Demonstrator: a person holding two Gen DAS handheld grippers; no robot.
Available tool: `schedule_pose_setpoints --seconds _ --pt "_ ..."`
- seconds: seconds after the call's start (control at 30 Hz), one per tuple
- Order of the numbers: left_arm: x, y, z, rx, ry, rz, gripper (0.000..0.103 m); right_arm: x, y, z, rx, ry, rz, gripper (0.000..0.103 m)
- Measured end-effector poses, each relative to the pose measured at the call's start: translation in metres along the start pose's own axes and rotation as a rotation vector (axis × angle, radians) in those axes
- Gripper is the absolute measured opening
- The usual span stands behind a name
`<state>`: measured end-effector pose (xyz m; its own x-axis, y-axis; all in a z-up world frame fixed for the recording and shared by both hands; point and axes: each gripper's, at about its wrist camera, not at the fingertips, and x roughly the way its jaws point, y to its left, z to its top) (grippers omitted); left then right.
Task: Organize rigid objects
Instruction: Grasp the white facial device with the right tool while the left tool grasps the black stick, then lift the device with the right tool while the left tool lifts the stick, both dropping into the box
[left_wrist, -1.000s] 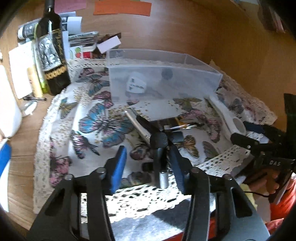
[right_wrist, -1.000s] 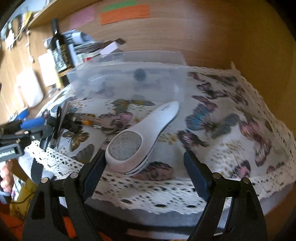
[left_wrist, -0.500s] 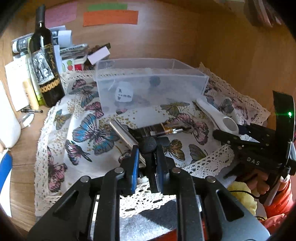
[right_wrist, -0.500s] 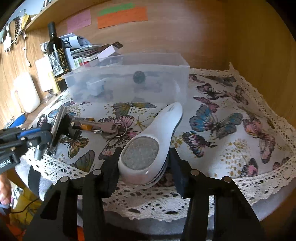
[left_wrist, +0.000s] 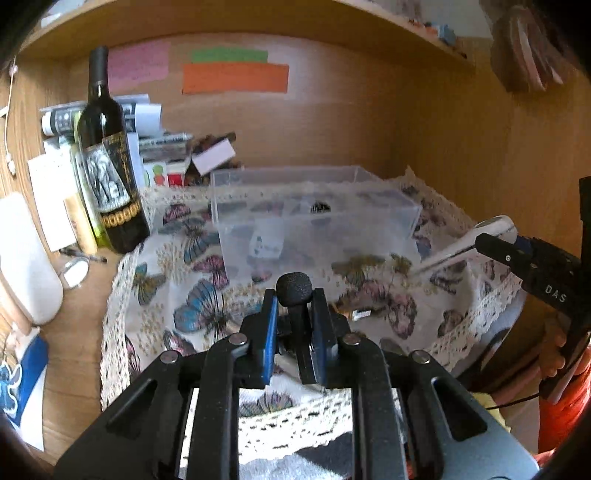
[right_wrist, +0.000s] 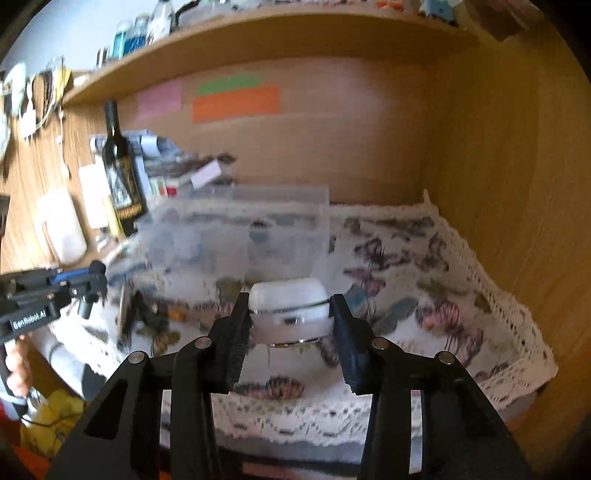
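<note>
My left gripper (left_wrist: 294, 317) is shut on a small black microphone (left_wrist: 295, 291) with a round foam head, held above the butterfly cloth (left_wrist: 199, 306). My right gripper (right_wrist: 290, 314) is shut on a white handheld device (right_wrist: 290, 304), lifted off the cloth; it also shows in the left wrist view (left_wrist: 476, 236), tilted in the air at the right. The clear plastic box (left_wrist: 314, 218) stands behind, with a small white item (left_wrist: 266, 245) and a dark round item (left_wrist: 319, 207) inside. A pile of keys and small tools (right_wrist: 155, 317) lies on the cloth, blurred.
A dark wine bottle (left_wrist: 110, 184) stands left of the box with papers and cartons behind it. A white jug (left_wrist: 26, 258) and a small mirror (left_wrist: 75, 271) sit at the left. Wooden walls close the back and right; a shelf runs overhead.
Both grippers closed from open on their objects and lifted them: the left raised the microphone off the cloth, the right raised the white device. Both views have tilted upward.
</note>
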<state>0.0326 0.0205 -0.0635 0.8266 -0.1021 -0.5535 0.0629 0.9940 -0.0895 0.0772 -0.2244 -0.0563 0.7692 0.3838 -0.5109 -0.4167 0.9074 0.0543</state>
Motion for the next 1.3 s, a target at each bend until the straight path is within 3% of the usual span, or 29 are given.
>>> schedule_pose_setpoints --seconds 0.37,0.9,1.1,1.3 --pt "-0.002 0.006 0.036 0.007 -0.08 0.011 0.017 0.008 -0.007 0.041 0.032 -0.08 0.027 0.039" --pt "0.03 0.029 0.101 -0.023 -0.091 -0.003 0.017 0.027 -0.004 0.116 -0.029 -0.205 0.045 0.039" --pt "0.065 0.027 0.11 -0.019 -0.035 -0.011 0.017 0.06 0.002 0.135 -0.077 -0.181 0.022 0.039" --pt "0.11 0.009 0.114 0.035 0.037 -0.015 0.017 0.106 0.009 0.134 -0.141 -0.091 0.004 0.039"
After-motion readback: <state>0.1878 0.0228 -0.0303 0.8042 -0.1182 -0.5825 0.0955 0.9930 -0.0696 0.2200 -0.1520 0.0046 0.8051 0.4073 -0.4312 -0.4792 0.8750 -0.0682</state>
